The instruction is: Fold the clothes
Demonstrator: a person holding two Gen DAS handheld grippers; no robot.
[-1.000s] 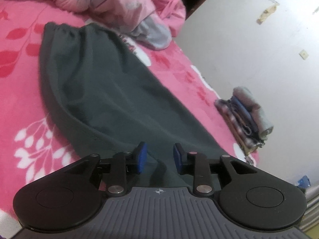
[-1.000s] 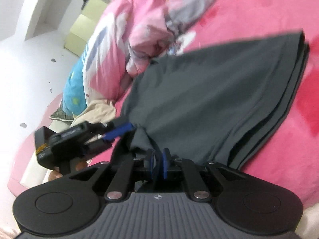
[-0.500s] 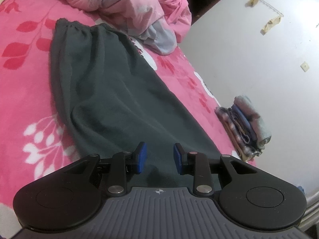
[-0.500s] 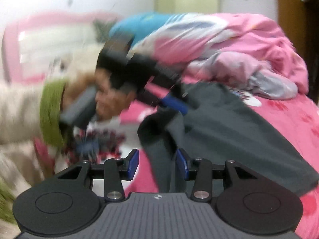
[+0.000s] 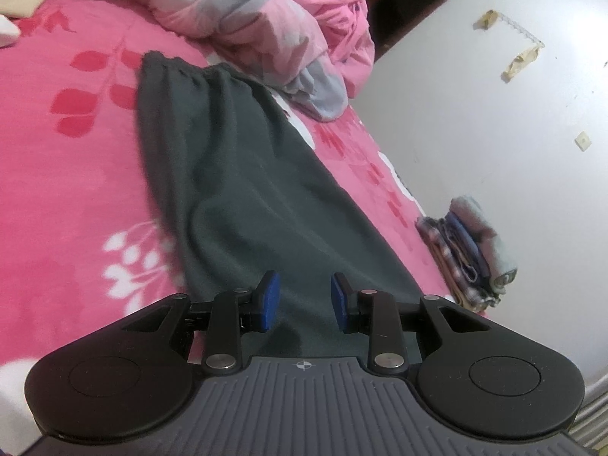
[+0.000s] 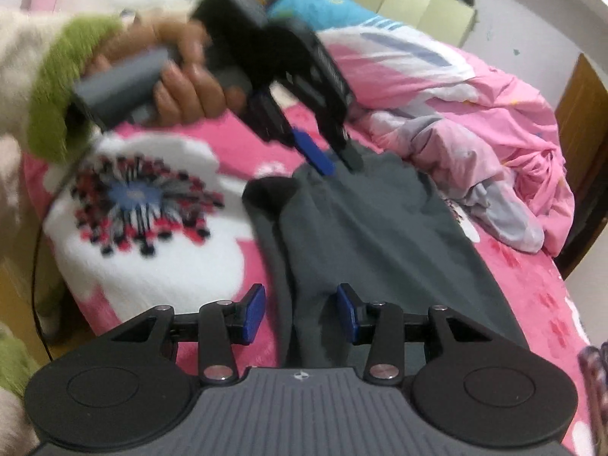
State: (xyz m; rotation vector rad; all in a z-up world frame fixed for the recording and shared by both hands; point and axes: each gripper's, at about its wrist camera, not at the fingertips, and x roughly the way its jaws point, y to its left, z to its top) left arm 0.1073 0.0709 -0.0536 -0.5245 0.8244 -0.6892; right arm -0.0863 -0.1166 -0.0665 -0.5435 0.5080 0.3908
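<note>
Dark grey trousers (image 5: 235,174) lie stretched along the pink flowered blanket (image 5: 57,171), waistband at the far end. My left gripper (image 5: 302,300) hovers open over the near part of the cloth, blue pads apart and nothing pressed between them. In the right wrist view the trousers (image 6: 361,235) run away from me, with a raised fold between the pads of my right gripper (image 6: 300,313). That gripper is open, its pads clear of the fold. The left gripper (image 6: 336,161), held in a hand (image 6: 182,87), points down at the far end of the cloth.
A crumpled pink and grey quilt (image 5: 266,30) lies beyond the waistband. A stack of folded clothes (image 5: 471,258) sits at the bed's right edge by the white wall (image 5: 494,114). A green sleeve (image 6: 57,87) comes in from the left. A wooden door (image 6: 577,114) stands far right.
My right gripper has let go of the trouser cloth, opened, rolled and swung round to look along the trousers. The left gripper has drawn back a little along the cloth, still open.
</note>
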